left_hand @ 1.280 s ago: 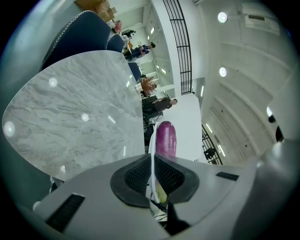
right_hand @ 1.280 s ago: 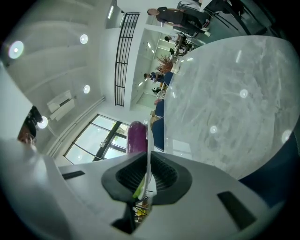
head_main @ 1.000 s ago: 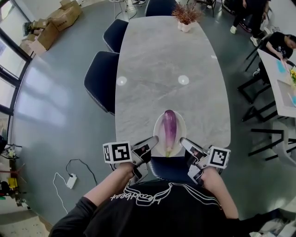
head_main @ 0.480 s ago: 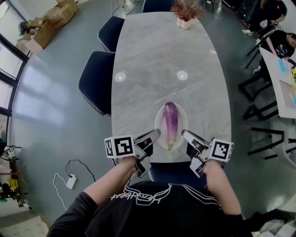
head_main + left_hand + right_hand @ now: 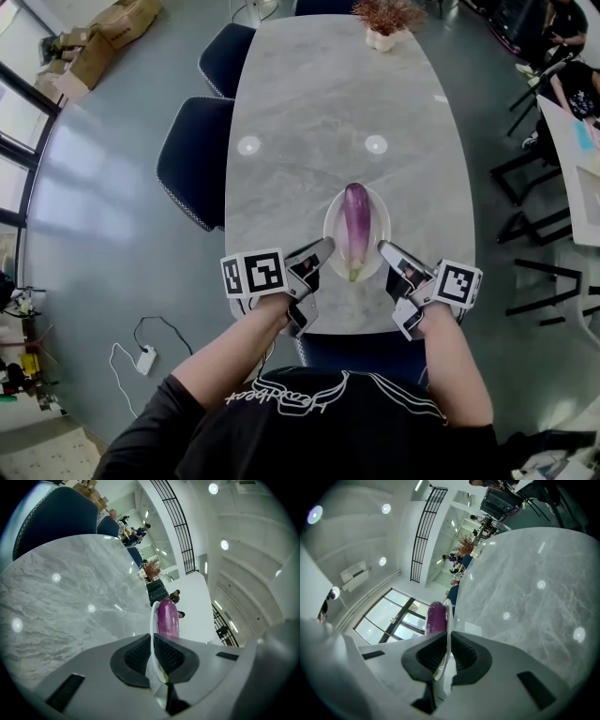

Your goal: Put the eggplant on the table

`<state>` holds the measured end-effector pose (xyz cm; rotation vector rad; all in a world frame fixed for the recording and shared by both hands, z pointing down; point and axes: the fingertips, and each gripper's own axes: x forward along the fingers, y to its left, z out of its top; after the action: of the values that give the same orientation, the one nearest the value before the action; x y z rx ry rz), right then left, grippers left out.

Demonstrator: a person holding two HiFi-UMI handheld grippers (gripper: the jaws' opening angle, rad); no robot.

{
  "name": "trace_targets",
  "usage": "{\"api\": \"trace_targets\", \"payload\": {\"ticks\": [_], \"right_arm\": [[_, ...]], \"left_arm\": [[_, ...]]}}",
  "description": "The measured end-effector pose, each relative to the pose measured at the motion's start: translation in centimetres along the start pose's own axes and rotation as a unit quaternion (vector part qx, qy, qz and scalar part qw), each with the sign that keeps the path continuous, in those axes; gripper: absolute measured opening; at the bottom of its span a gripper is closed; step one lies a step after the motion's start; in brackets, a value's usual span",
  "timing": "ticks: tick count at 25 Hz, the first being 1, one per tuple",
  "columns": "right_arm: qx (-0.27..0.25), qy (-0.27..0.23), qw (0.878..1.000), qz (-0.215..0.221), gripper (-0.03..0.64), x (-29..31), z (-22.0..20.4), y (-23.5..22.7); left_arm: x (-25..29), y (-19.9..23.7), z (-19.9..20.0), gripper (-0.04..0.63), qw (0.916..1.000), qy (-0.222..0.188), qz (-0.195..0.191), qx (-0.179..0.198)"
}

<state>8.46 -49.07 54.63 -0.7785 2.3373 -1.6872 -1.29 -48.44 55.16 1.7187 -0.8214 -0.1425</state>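
Observation:
A long purple eggplant point(image 5: 356, 223) lies lengthwise on a white oval plate point(image 5: 332, 225) at the near end of the grey marble table point(image 5: 328, 103). My left gripper point(image 5: 322, 249) is shut on the plate's left rim and my right gripper point(image 5: 384, 249) is shut on its right rim. In the left gripper view the thin plate rim point(image 5: 152, 618) runs between the pads of the left gripper point(image 5: 152, 656), with the eggplant point(image 5: 168, 617) beyond. The right gripper view shows the right gripper point(image 5: 448, 656) likewise shut on the rim point(image 5: 449, 616) beside the eggplant point(image 5: 436, 618). Whether the plate rests on the table I cannot tell.
Two dark blue chairs point(image 5: 192, 155) stand along the table's left side and another point(image 5: 361, 352) is tucked under its near end. A potted dried plant point(image 5: 386, 21) sits at the far end. Cardboard boxes point(image 5: 103, 42) and a power strip point(image 5: 145, 361) lie on the floor at left.
Both grippers have carried the plate with the eggplant forward, away from my body and further over the table's near end. Both stay shut on the rim.

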Motion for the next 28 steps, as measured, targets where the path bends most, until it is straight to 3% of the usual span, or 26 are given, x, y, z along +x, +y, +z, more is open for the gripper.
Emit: {"api": "trace_targets", "payload": {"ticks": [9, 21, 28], "right_arm": [[0.005, 0.007, 1.0, -0.007, 0.018, 3.0, 1.4, -3.6], [0.035, 0.013, 0.992, -0.117, 0.018, 4.1, 0.8, -8.8], [0.027, 0.044, 0.987, -0.151, 0.018, 4.7, -0.3, -10.5]], "left_arm": [[2.1, 3.7, 1.4, 0.025, 0.9994, 0.006, 0.022, -0.026], [4.1, 8.1, 0.8, 0.025, 0.996, 0.013, 0.058, -0.067], [4.7, 10.0, 0.5, 0.025, 0.9946, 0.027, 0.084, -0.055]]}}
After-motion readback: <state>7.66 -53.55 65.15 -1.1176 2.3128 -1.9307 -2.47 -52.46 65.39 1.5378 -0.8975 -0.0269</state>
